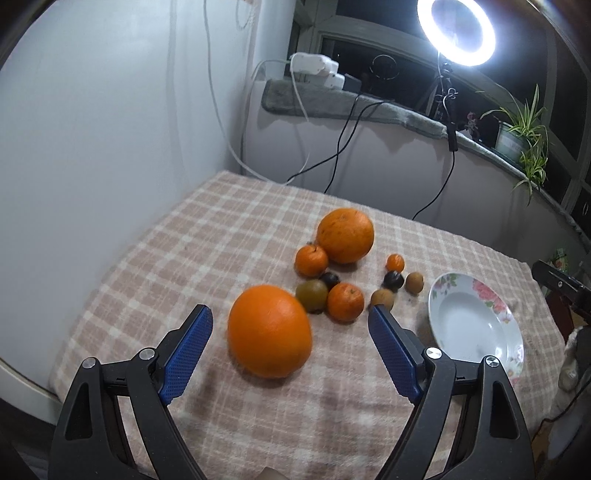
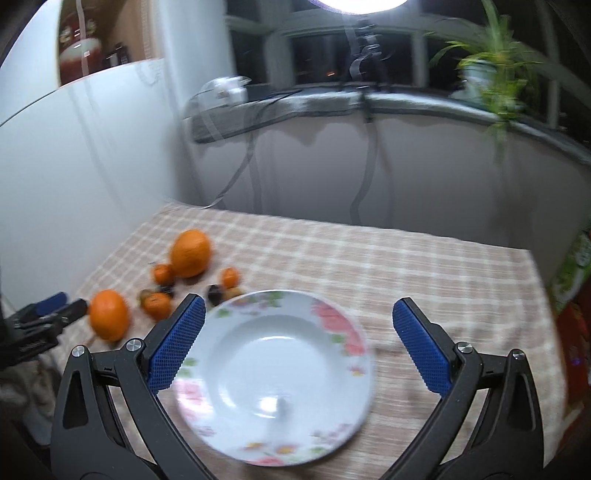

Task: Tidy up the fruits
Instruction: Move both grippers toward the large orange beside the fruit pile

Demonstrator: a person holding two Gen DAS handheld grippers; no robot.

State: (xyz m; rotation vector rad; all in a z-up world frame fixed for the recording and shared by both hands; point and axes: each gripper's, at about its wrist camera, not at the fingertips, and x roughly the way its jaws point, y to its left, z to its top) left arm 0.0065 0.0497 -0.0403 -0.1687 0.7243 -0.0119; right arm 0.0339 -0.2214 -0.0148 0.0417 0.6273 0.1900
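Observation:
A big orange [image 1: 269, 330] lies on the checked cloth between the spread fingers of my left gripper [image 1: 290, 317], which is open and not touching it. Behind it sit a second big orange [image 1: 345, 235], small tangerines [image 1: 311, 260] [image 1: 345, 301] [image 1: 395, 263], a greenish fruit [image 1: 312, 294], dark plums [image 1: 393, 280] and brown fruits [image 1: 414, 282]. The white flowered plate [image 1: 476, 321] lies empty to their right. In the right wrist view my right gripper [image 2: 297, 314] hangs open over the plate [image 2: 275, 376]; the big oranges [image 2: 109, 314] [image 2: 190, 253] lie to the left.
The table [image 1: 184, 229] stands against a white wall at left. Behind it run black and white cables [image 1: 340, 147], a grey ledge with chargers, a lit ring lamp [image 1: 456, 31] on a stand, and a potted plant [image 1: 517, 133]. The table edge falls away at right.

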